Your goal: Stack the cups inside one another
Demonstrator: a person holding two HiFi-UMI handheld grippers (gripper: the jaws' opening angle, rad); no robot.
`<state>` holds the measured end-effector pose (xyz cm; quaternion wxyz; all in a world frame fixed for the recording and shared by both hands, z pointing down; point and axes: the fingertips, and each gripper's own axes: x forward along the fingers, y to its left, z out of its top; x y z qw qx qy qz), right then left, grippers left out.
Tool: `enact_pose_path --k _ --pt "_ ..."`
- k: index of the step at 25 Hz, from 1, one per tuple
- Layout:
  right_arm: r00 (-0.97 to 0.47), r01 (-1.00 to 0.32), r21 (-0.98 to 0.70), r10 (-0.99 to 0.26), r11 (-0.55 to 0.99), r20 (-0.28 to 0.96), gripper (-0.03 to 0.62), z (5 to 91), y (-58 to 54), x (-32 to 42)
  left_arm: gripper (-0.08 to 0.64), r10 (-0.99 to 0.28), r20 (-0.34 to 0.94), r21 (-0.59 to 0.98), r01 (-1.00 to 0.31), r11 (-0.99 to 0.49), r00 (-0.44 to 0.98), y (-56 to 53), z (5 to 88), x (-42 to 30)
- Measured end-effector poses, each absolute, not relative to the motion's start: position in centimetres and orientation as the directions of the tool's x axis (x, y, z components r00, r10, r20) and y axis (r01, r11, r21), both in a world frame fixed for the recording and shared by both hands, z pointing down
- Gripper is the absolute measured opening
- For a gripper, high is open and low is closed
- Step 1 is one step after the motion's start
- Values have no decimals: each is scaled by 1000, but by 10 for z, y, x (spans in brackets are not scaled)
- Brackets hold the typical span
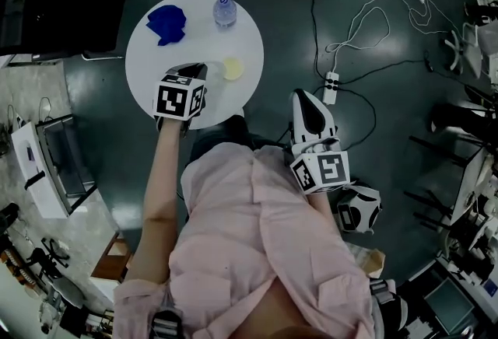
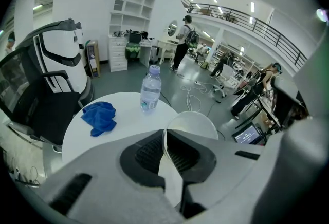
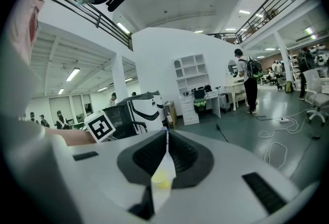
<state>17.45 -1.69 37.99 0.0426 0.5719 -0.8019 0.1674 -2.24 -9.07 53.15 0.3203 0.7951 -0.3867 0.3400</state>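
The cup (image 1: pixel 233 68) is small, round and pale, yellowish from above, and lies over the right part of the round white table (image 1: pixel 148 73), just beyond the tips of the left gripper (image 1: pixel 198 69). Whether its base rests on the tabletop cannot be told. In the left gripper view the cup (image 2: pixel 193 124) reads white and thin-walled, with its open mouth tilted toward the camera. The left gripper (image 2: pixel 165 133) is clenched on the near wall at the rim, which runs as a thin edge between the two dark pads. That grip shows only in this view, since from the head view the gripper body covers the contact. The left gripper view also shows the blue cloth (image 2: pixel 100 116) crumpled on the table (image 2: pixel 128 120) and the water bottle (image 2: pixel 150 89) upright behind it, well apart from the cup. The head view gives the layout, with the cloth (image 1: pixel 167 22) and bottle (image 1: pixel 224 11) at the far side. It also places the right gripper (image 1: pixel 302 95) off the table, over the dark floor beside the person's pink shirt (image 1: pixel 257 228). The right gripper view looks level across the hall toward a white shelf unit (image 3: pixel 193 71). The right gripper (image 3: pixel 166 133) has its pads closed together, and in the slit behind them lies a pale strip with a yellow patch that cannot be identified.
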Motion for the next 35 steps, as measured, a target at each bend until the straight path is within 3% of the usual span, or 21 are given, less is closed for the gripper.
enact_pose_path --k 19,35 --pt "-269 -951 -226 -926 211 266 32 381 -17 204 31 -258 866 258 -824 -505 429 -104 590 9" --pt "-253 -953 -236 -928 190 274 32 383 -16 213 31 -226 901 193 -810 -553 369 -106 605 26"
